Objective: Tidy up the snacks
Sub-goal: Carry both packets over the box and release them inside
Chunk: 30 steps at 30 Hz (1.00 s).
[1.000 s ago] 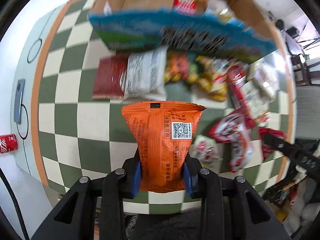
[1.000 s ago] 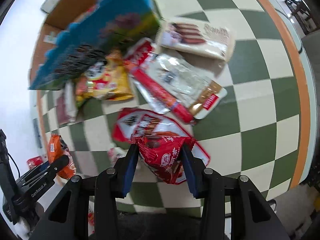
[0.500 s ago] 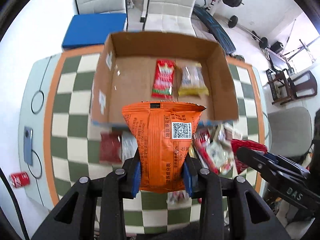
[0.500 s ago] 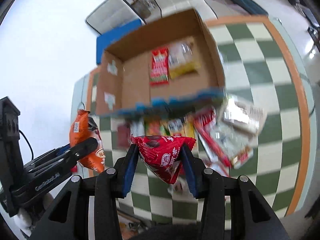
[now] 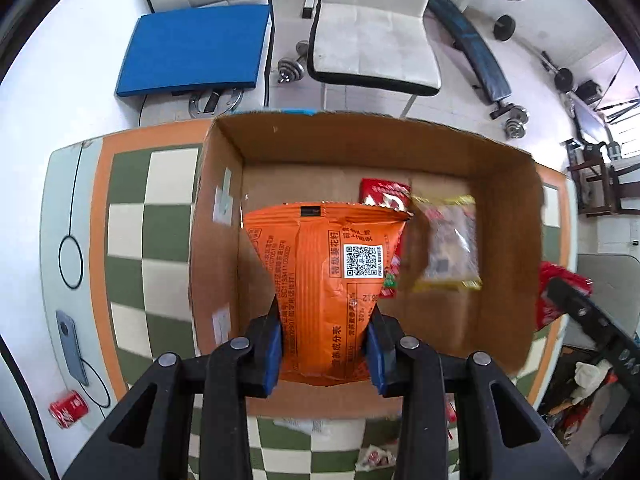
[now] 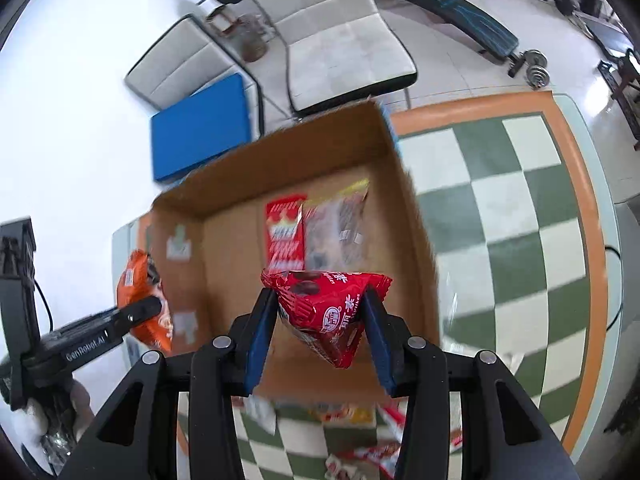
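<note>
From my feed, the table (image 5: 168,184) wears a green-and-cream checkered top with an orange border and a pale grey rim. An open cardboard box (image 5: 216,184) sits directly on it, taking up the middle and reaching close to the far edge. On the grey rim at the left I see a dark phone (image 5: 72,342) lying flat with a thin black cable (image 5: 71,216) looping near it. Beyond the near wall of the box, loose snack packets (image 6: 360,452) lie on the checks, blurred, mostly red and white wrappers. A red soda can (image 5: 69,409) lies on its side just off the table's near left corner, on the white floor (image 5: 60,100).
</note>
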### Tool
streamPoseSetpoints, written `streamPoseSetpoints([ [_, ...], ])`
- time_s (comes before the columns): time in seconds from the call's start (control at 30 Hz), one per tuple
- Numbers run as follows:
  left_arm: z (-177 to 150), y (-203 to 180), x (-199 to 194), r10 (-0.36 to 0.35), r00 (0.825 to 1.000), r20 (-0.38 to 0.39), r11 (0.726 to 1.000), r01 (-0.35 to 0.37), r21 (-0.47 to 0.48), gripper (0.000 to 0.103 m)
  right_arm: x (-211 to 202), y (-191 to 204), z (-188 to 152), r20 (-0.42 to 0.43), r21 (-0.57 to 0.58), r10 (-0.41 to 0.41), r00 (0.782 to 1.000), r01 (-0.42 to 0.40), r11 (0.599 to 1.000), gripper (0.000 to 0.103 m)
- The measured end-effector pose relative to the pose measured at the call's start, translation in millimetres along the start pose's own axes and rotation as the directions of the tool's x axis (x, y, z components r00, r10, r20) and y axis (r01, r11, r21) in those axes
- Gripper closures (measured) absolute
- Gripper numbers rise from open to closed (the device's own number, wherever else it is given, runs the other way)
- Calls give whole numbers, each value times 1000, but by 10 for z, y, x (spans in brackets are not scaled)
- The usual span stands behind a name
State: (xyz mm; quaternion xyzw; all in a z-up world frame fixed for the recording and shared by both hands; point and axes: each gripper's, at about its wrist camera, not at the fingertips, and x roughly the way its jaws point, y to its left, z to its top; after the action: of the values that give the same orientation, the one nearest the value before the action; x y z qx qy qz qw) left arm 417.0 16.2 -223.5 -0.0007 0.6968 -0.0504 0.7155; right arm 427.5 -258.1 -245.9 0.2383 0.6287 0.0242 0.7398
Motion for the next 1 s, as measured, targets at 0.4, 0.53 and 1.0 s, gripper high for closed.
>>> streamPoseSetpoints([
  [0.4,511,22,388,-29,997,-75,998,25,-57,47,464,-38,720,-47,19,-95,994,96,995,49],
  [0.53,569,15,325,-12,999,-50,998,9,-60,26,529,-20,732,-48,-11,-125,991,125,992,28],
  [1.0,105,-186,-235,-3,997,81,999,1,35,12,313,189,358,-17,-120,-104,994,101,988,18],
])
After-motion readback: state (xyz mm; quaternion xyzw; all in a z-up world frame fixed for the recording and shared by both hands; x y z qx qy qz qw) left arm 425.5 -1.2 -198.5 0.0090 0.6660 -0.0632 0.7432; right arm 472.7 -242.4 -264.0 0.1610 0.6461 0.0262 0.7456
